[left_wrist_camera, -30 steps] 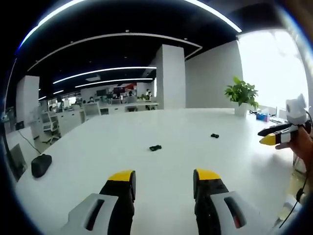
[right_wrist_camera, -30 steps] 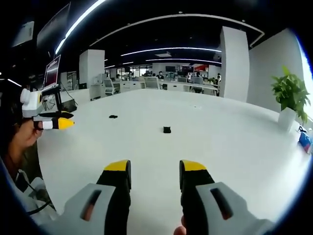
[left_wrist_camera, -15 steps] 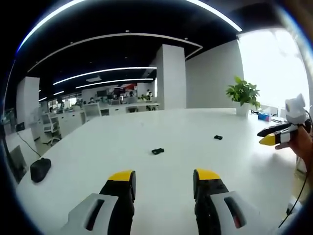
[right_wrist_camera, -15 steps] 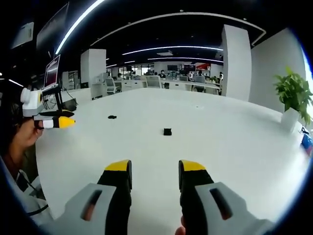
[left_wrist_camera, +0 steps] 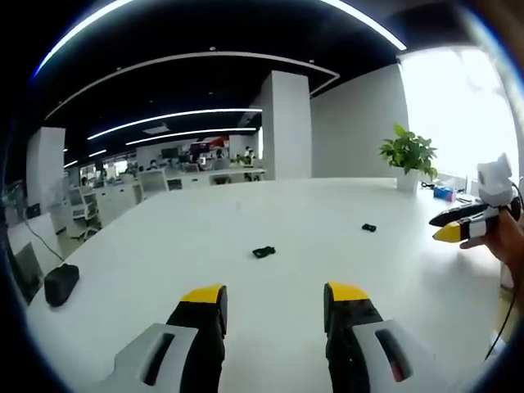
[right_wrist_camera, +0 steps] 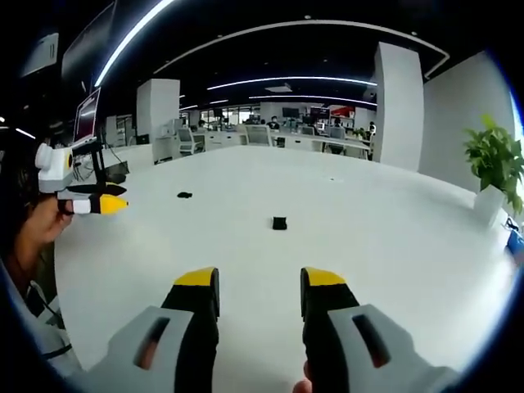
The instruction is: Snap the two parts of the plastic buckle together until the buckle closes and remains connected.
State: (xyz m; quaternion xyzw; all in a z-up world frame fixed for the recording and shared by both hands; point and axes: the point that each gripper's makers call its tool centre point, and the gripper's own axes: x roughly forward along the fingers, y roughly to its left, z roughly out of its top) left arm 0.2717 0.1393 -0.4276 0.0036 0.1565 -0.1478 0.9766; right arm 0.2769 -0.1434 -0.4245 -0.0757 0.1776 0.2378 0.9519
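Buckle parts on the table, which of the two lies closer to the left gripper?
The buckle half straight ahead of its fingers; the other half lies farther off, toward the right gripper.

Two buckle parts lay on table (left_wrist_camera: 246,221), well apart: one part (left_wrist_camera: 263,252) near table's middle, other part (left_wrist_camera: 369,228) beyond it, toward potted plant (left_wrist_camera: 407,155) at table's far edge.

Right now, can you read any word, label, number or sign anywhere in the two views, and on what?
None: nothing readable on the two buckle parts, the white table, or either gripper.
Monitor at the table's edge: screen content too blurred to read.
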